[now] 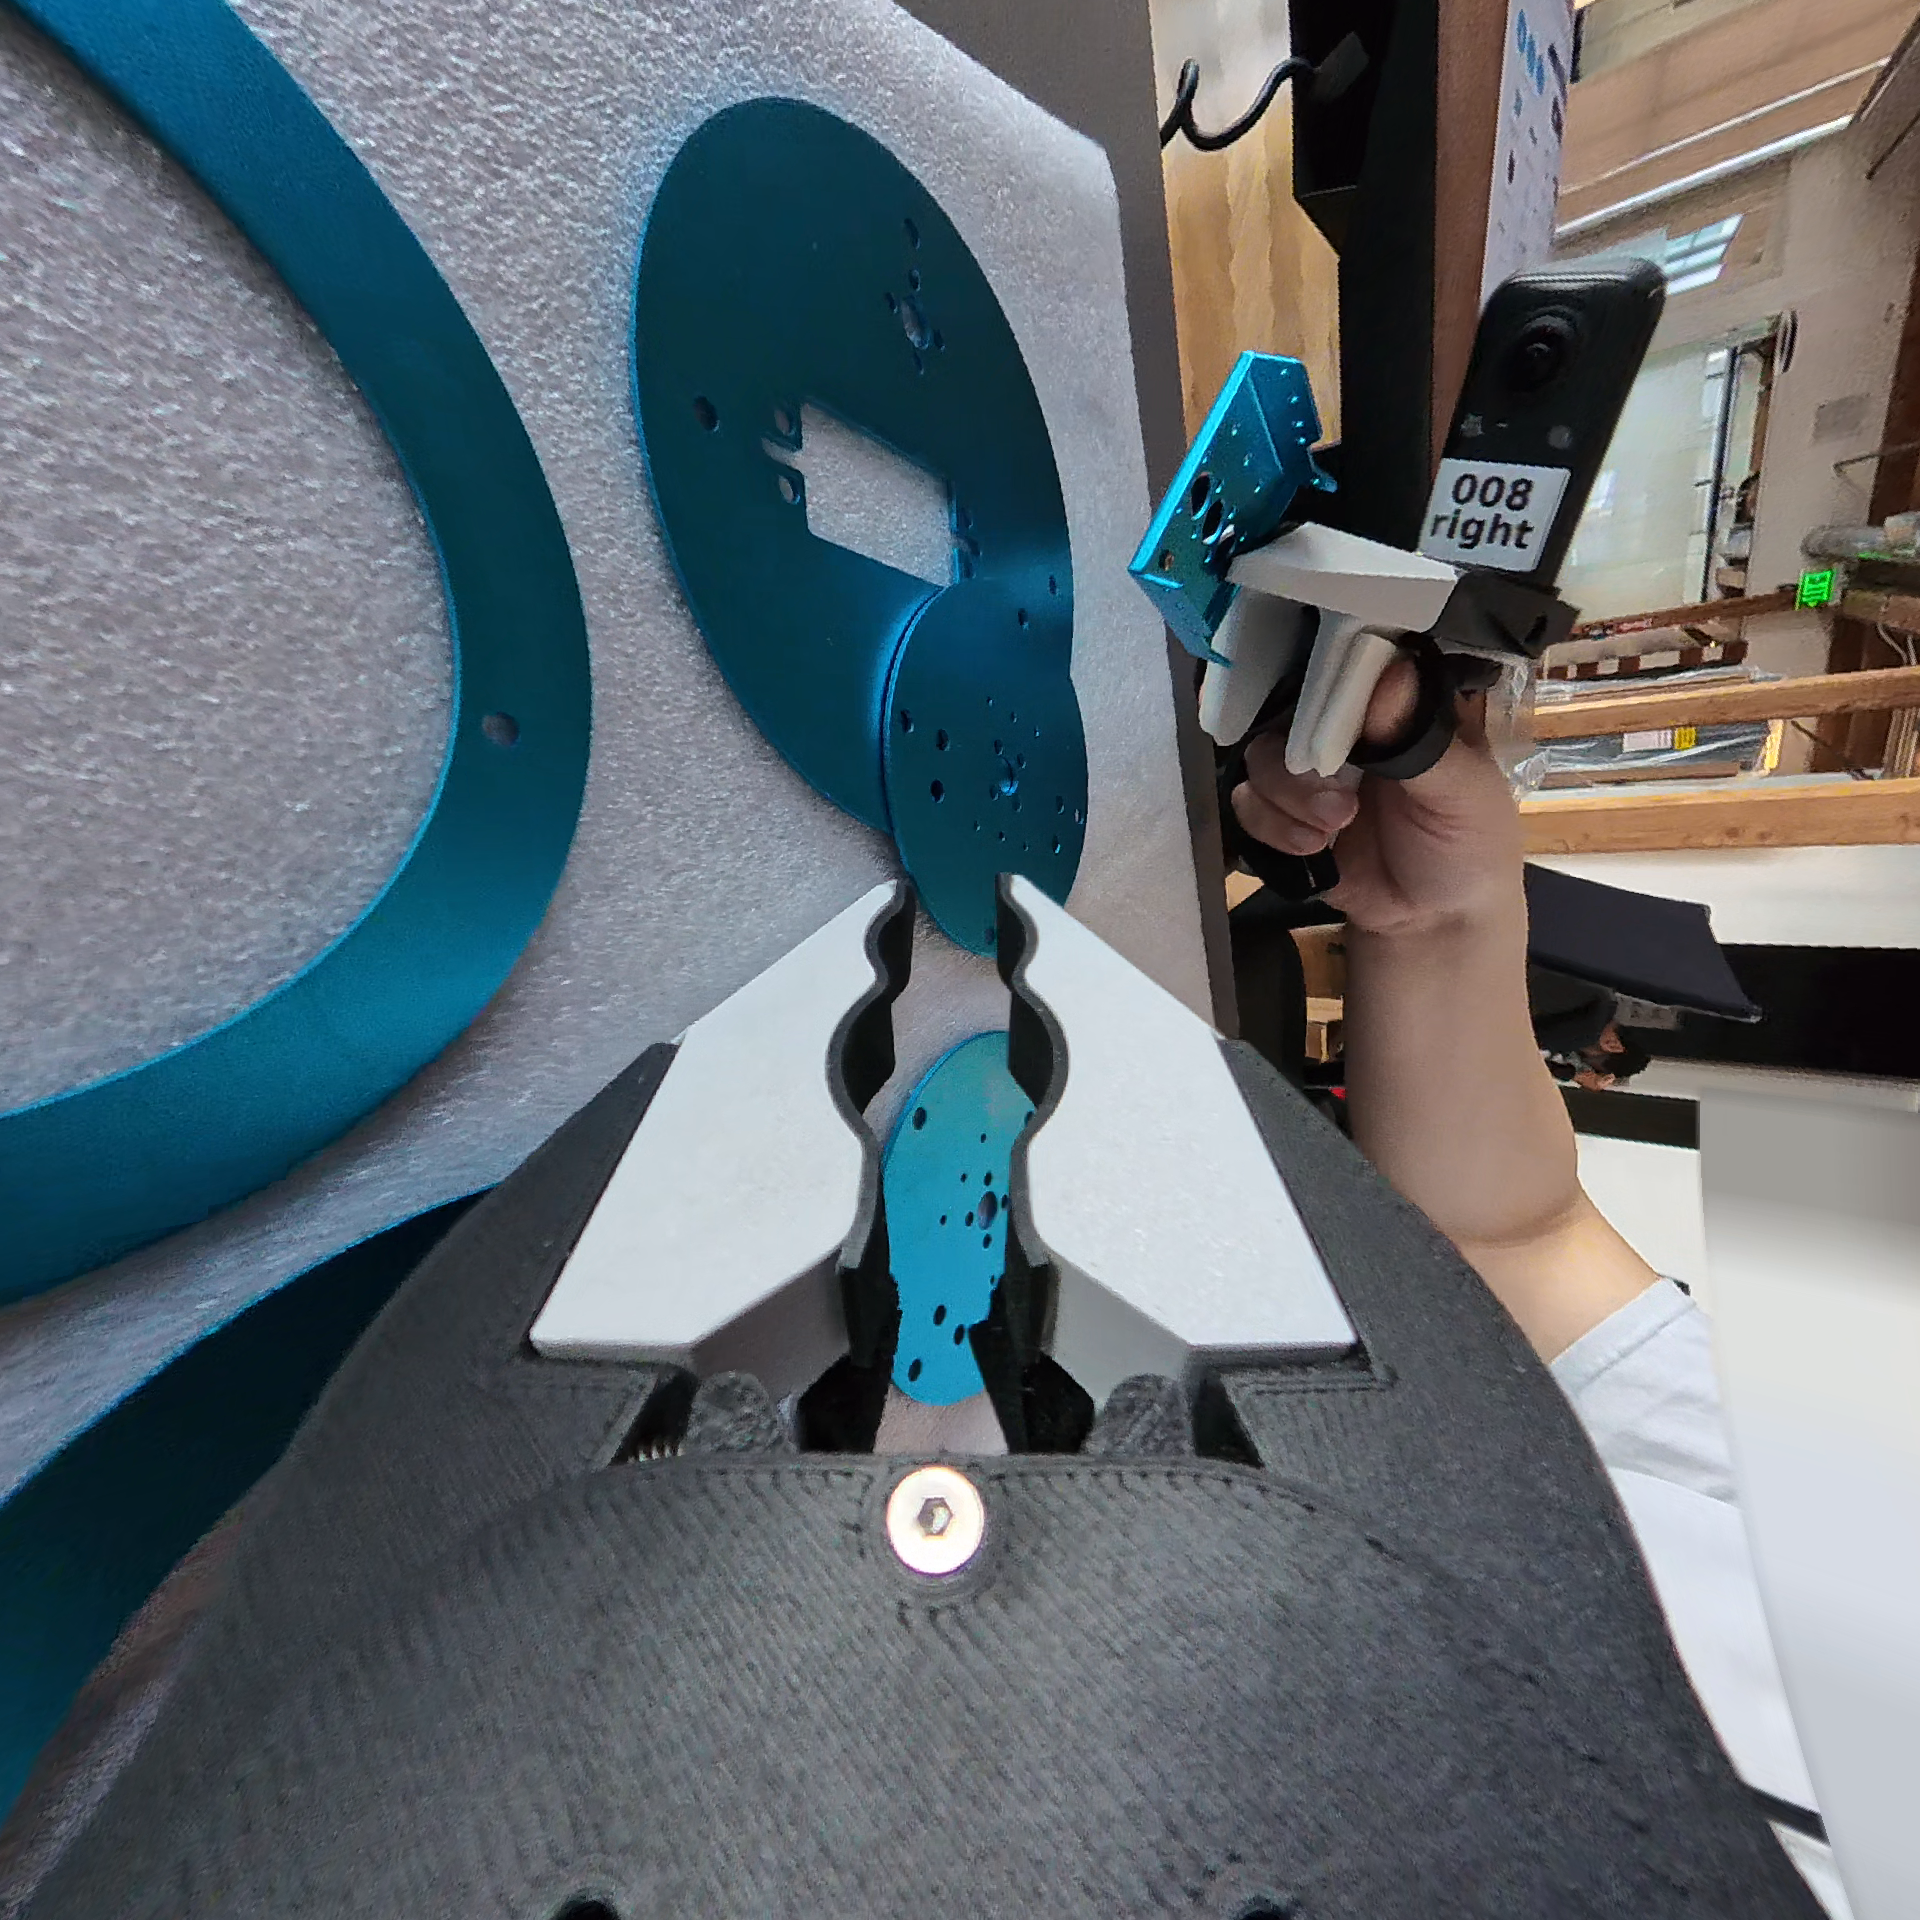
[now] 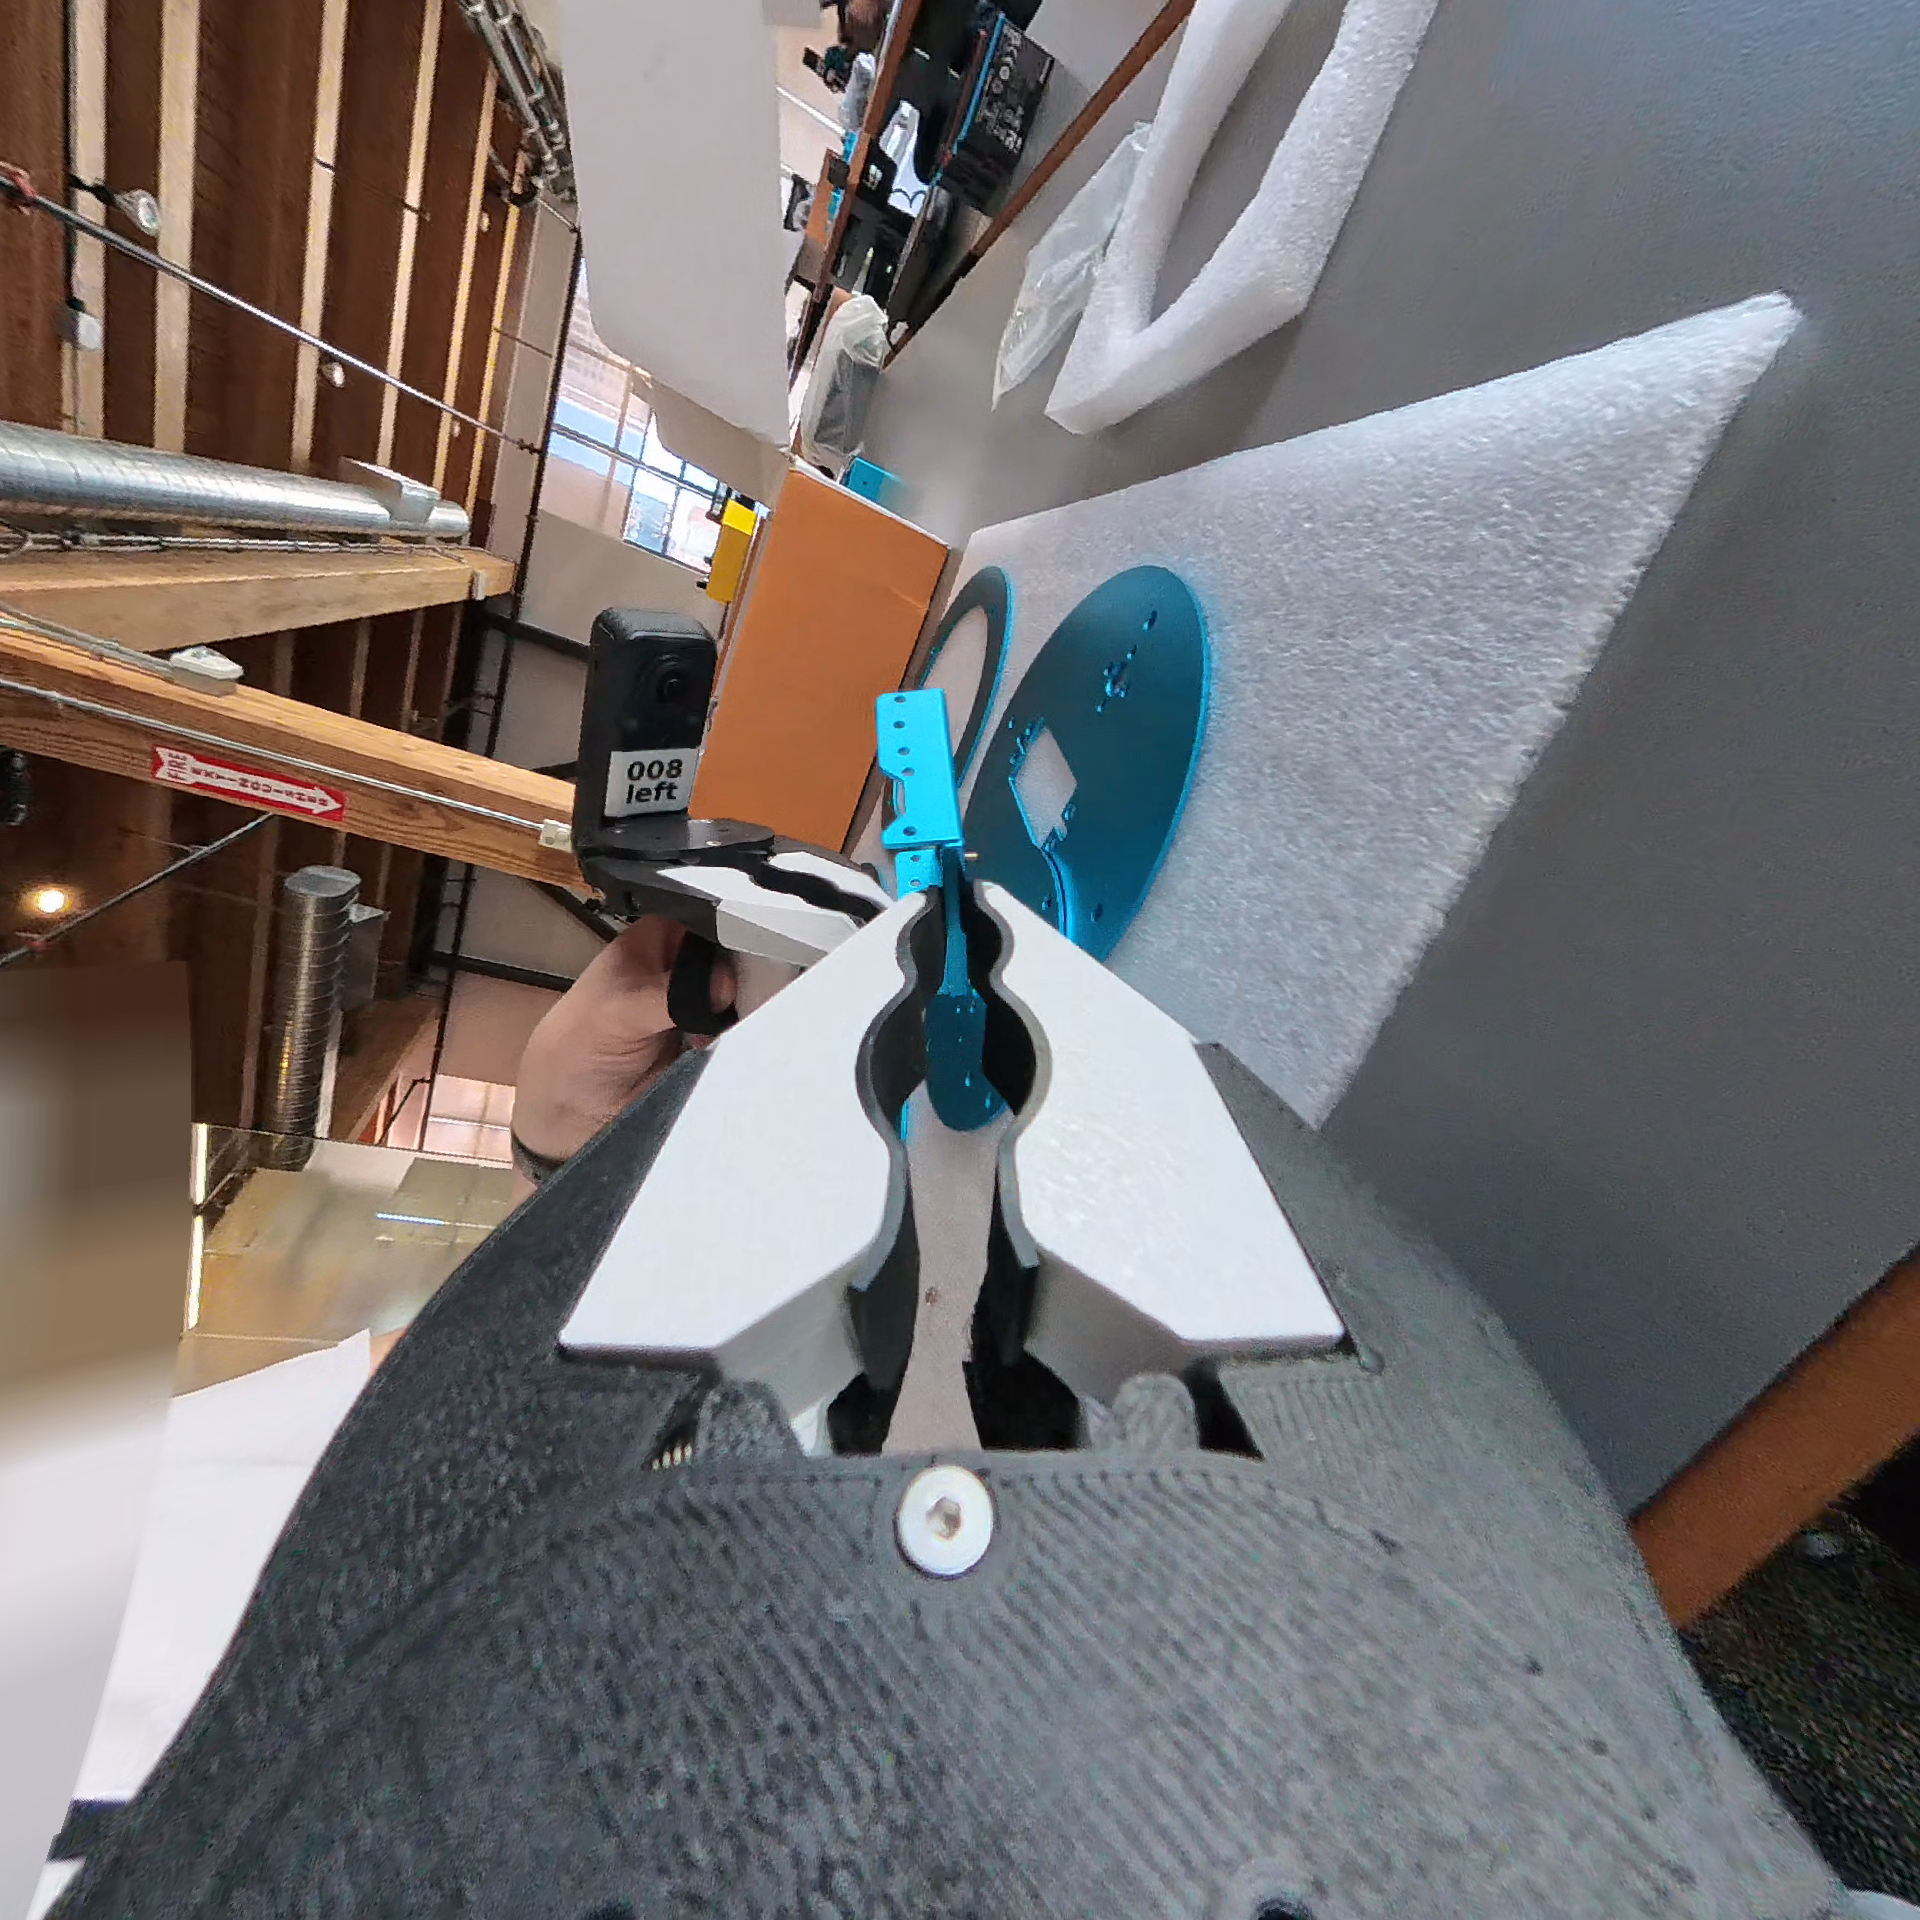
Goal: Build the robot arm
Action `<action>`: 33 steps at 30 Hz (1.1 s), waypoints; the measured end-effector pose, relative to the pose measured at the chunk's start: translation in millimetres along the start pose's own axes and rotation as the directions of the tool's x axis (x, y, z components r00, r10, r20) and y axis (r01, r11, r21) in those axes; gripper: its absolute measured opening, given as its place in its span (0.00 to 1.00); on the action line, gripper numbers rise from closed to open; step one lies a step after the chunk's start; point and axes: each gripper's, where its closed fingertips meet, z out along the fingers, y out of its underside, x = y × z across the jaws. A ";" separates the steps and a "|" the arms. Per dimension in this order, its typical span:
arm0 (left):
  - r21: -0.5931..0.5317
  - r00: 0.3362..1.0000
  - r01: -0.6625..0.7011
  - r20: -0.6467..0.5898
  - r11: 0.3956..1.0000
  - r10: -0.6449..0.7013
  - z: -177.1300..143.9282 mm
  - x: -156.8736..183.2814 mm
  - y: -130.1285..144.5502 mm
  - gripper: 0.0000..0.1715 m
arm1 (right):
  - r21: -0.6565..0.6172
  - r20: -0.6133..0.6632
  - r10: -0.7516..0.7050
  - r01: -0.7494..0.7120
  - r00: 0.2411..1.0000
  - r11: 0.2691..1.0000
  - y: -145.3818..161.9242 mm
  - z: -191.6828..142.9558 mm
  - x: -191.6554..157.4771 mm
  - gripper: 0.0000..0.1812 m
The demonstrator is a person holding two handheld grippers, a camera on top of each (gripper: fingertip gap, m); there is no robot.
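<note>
Two grippers over blue metal parts on white foam

The right gripper (image 2: 951, 914) clamps a blue perforated bracket (image 2: 914, 769); the left gripper (image 1: 951, 894) is parted around nothing, a small blue drilled disc (image 1: 951, 1226) seen between its fingers, another disc (image 1: 987, 769) overlapping the large round plate (image 1: 821, 416) ahead, and a blue ring (image 1: 457, 499) on the foam sheet (image 1: 156, 520) to its left.

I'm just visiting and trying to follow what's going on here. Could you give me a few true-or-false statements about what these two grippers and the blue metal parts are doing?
1. The right gripper is shut on a blue bracket. True.
2. The left gripper holds a blue bracket too. False: it holds nothing; a small blue disc lies on the foam behind its fingers.
3. The large blue disc has a rectangular cut-out. True.
4. The blue parts lie on a wooden board. False: they lie on a white foam sheet.
5. A big blue ring lies beside the large disc. True.
</note>
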 end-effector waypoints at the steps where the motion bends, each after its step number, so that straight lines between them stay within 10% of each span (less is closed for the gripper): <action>1: 0.008 1.000 0.003 -0.007 1.000 -0.003 0.5 1.5 0.0 0.10 | -0.003 0.008 0.013 -0.013 1.000 1.000 1.0 -0.3 -0.4 0.01; 21: 0.016 0.997 0.059 -0.053 0.998 -0.058 5.1 -1.1 -0.3 0.01 | -0.004 0.002 0.078 -0.078 0.997 0.997 8.0 -12.8 8.2 0.01; 33: 0.029 0.994 0.108 0.012 0.994 -0.108 3.5 21.1 1.4 0.32 | -0.004 0.008 0.036 -0.036 0.999 0.999 6.4 -17.1 2.1 0.01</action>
